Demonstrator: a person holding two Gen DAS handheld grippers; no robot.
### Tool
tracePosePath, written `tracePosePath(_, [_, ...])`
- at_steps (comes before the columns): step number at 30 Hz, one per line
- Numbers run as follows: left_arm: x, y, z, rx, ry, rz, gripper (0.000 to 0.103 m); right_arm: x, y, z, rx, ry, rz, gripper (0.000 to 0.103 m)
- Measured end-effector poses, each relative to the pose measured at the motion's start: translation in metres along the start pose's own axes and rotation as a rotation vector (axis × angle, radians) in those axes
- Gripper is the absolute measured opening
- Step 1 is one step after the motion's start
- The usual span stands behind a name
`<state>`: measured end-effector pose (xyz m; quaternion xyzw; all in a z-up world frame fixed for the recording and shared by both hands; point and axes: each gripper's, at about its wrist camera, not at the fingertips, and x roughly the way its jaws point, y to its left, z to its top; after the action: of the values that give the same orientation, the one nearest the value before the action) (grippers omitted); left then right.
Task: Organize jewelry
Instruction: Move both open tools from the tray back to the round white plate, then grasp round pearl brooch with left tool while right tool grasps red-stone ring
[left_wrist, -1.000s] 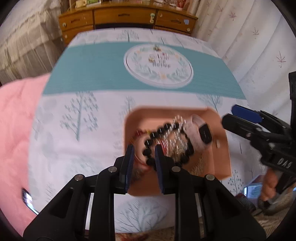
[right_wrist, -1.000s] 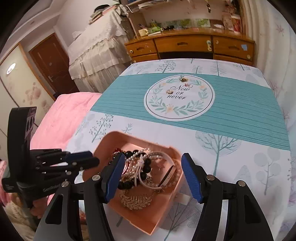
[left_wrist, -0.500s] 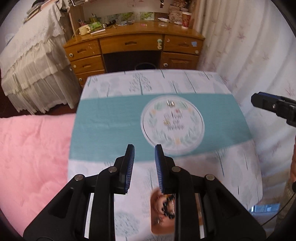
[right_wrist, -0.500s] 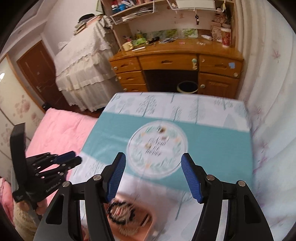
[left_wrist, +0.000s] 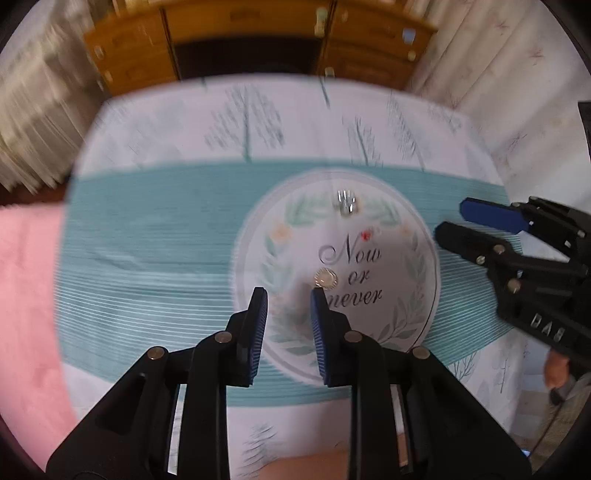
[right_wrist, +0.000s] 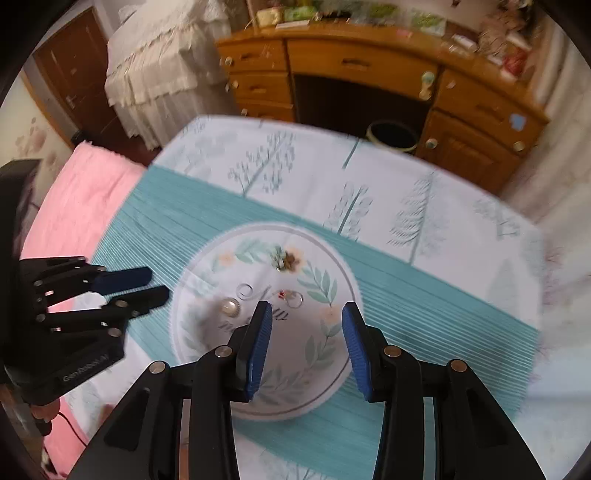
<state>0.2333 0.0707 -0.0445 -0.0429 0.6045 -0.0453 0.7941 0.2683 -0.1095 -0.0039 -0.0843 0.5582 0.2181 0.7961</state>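
Observation:
Three small jewelry pieces lie on the white "Now or never" circle (left_wrist: 399, 258) of the tablecloth: a round pearl piece (left_wrist: 325, 277) (right_wrist: 229, 307), a ring with a red stone (left_wrist: 366, 235) (right_wrist: 292, 296), and a gold flower piece (left_wrist: 345, 202) (right_wrist: 286, 258). My left gripper (left_wrist: 288, 295) is open and empty, just short of the pearl piece. My right gripper (right_wrist: 306, 308) is open and empty, just short of the ring. A corner of the pink jewelry tray (left_wrist: 306, 467) shows at the bottom of the left wrist view.
The table (right_wrist: 424, 295) has a teal and white tree-print cloth. A pink quilt (right_wrist: 81, 199) lies to the left. A wooden desk (right_wrist: 369, 74) with drawers and a waste bin (right_wrist: 391, 134) stand beyond the far edge. Curtains hang on the right.
Both grippers left the pink tray, rose, and then came forward and down over the printed circle. The tray has dropped out below the views. Both stayed open.

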Motion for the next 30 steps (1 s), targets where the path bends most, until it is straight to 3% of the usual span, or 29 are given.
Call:
tracePosePath(6, [0.044, -0.005, 0.003, -0.01, 0.063, -0.038, 0.021, 0.041, -0.019, -0.005, 0.01, 0.034, 0.072, 0.041])
tracePosePath(12, [0.053, -0.006, 0.009, -0.035, 0.072, -0.083, 0.021, 0.068, -0.033, -0.019, 0.036, 0.031, 0.126, 0.041])
tracePosePath(21, [0.045, -0.012, 0.015, -0.049, 0.058, -0.118, 0.022, 0.071, -0.031, -0.014, 0.051, -0.004, 0.188, 0.041])
tracePosePath(30, [0.056, -0.019, 0.013, -0.092, 0.079, -0.092, 0.022, 0.075, -0.034, -0.015, 0.072, -0.012, 0.198, 0.041])
